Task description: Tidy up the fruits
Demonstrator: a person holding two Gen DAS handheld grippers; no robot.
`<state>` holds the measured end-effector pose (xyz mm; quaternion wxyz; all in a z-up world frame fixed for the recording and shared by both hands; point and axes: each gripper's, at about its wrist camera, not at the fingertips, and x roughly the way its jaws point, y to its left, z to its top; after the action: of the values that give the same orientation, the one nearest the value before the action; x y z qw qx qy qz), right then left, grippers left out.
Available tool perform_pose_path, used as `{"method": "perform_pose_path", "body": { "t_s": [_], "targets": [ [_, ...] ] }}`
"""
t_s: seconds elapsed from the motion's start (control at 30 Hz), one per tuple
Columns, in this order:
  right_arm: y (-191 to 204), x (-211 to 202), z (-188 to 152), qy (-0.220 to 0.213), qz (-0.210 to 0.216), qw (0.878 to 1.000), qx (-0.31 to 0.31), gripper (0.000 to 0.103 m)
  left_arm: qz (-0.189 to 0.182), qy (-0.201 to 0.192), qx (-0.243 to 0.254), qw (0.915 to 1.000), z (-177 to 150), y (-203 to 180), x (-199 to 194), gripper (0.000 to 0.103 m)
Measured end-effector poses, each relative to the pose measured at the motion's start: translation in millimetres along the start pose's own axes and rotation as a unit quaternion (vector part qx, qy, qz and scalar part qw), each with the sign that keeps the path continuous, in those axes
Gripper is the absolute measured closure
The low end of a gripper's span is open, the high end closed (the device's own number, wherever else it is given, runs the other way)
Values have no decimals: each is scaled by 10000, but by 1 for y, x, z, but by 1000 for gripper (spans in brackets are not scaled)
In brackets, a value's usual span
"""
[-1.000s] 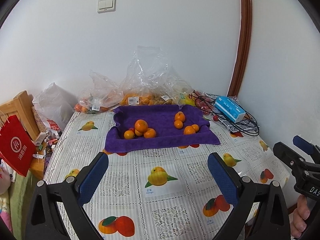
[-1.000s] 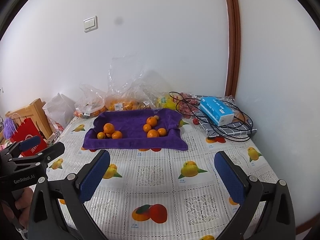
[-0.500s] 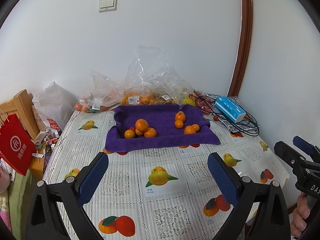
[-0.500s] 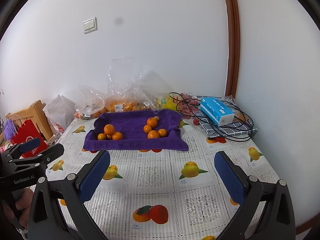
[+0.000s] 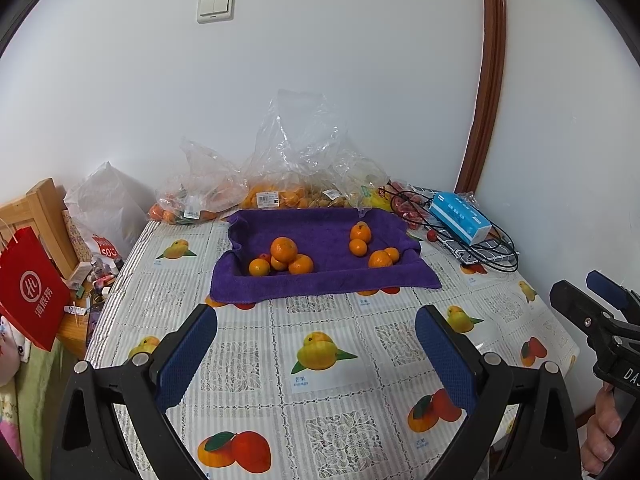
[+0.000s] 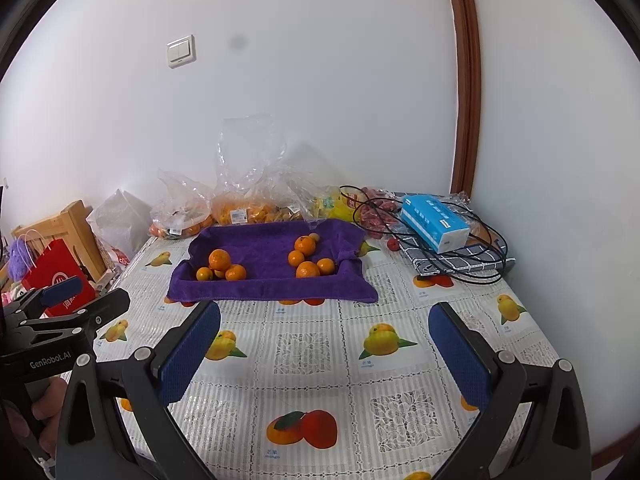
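Bare tablecloth (image 5: 320,312) before towel (image 5: 320,280); bags (image 5: 296,184) behind.

A plain white wall (image 5: 320,80) rises behind the table, carrying a white double light switch (image 5: 215,7) high on its left part. A dark brown curved door frame (image 5: 486,80) runs up the right side, with more white wall beyond it. The table wears a plastic tablecloth (image 5: 328,360) of lace-patterned squares and printed fruit pictures. At the left edge stands a pale wooden chair back (image 5: 44,216). The light is soft and even, without hard shadows.
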<state>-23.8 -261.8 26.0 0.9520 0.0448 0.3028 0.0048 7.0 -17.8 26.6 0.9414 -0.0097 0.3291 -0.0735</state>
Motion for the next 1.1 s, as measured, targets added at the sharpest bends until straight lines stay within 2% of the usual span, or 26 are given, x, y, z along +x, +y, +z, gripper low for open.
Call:
{"method": "perform_pose_path", "body": {
  "t_s": [1.1],
  "targets": [
    [2, 0, 2, -17, 5, 10000, -15, 1, 8, -65, 40, 10000, -1, 2, -1, 2]
  ]
}}
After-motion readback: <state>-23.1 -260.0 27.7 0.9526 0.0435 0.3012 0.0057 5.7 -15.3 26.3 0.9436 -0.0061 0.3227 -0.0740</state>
